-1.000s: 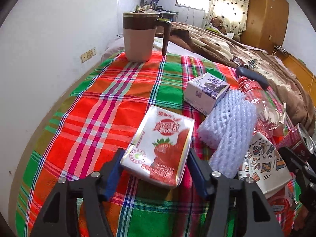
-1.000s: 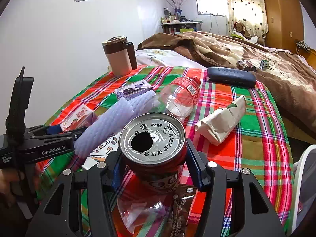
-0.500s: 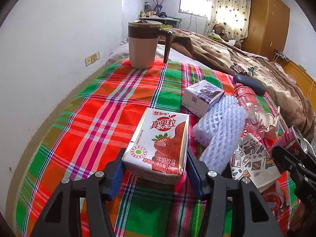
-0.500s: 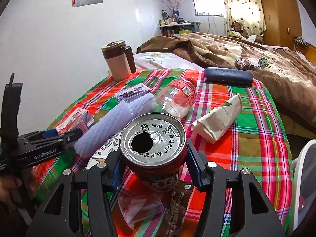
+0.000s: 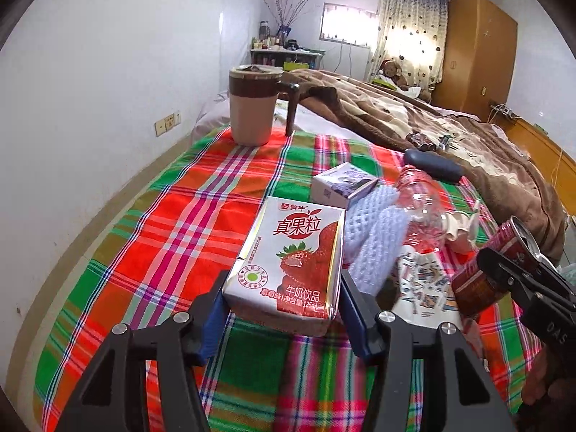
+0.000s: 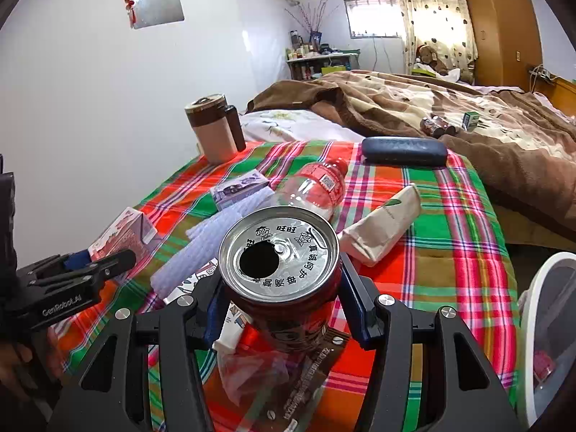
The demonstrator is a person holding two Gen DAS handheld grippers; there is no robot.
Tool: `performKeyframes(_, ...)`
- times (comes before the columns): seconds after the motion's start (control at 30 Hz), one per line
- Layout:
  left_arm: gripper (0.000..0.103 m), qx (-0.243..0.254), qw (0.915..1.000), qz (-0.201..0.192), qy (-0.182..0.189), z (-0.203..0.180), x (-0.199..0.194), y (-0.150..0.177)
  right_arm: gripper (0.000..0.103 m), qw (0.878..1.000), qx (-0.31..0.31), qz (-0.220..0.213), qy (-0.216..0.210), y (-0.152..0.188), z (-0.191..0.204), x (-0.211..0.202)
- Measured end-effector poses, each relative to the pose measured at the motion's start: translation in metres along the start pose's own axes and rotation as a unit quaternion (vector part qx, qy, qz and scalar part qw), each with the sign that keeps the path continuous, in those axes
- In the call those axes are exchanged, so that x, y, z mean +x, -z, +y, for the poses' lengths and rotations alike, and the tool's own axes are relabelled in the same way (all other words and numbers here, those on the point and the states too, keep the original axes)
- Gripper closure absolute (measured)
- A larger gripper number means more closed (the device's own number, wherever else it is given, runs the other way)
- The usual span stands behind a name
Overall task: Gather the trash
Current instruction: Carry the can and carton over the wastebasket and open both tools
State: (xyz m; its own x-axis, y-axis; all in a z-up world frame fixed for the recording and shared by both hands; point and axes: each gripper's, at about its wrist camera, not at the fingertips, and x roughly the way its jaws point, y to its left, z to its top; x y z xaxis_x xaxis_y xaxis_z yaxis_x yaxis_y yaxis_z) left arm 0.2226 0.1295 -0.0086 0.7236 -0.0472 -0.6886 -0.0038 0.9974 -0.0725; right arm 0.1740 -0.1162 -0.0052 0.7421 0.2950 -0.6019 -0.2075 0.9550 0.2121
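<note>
The left gripper (image 5: 284, 309) has lifted the milk box (image 5: 288, 255) up off the plaid cloth (image 5: 172, 237) & holds it tight btwn its pads. Right gripper (image 6: 280, 309) still hugs the red can (image 6: 279, 252). Both r ready 4 the white bin (image 6: 529, 309), low on its right.

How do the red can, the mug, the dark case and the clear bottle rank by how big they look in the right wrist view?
1. Red can, largest, but it sits right at the camera in the right gripper, so that is nearness.
2. Clear bottle.
3. Mug and dark case look about alike; not ranked.
</note>
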Motion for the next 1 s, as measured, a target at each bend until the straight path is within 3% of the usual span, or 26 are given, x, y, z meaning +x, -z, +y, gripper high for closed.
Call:
performKeyframes(0.57,0.046,0.054,0.9971,-0.027,0.047,-0.072,-0.047,0.005,0.047,0.999,0.028,-0.032,0.015,0.001,-0.038,-0.047)
performKeyframes(1.0,0.046,0.106,0.9893,-0.032,0.095,-0.154,-0.063,0.017,0.047,0.995,0.056,-0.051,0.063,0.01,-0.094,-0.09)
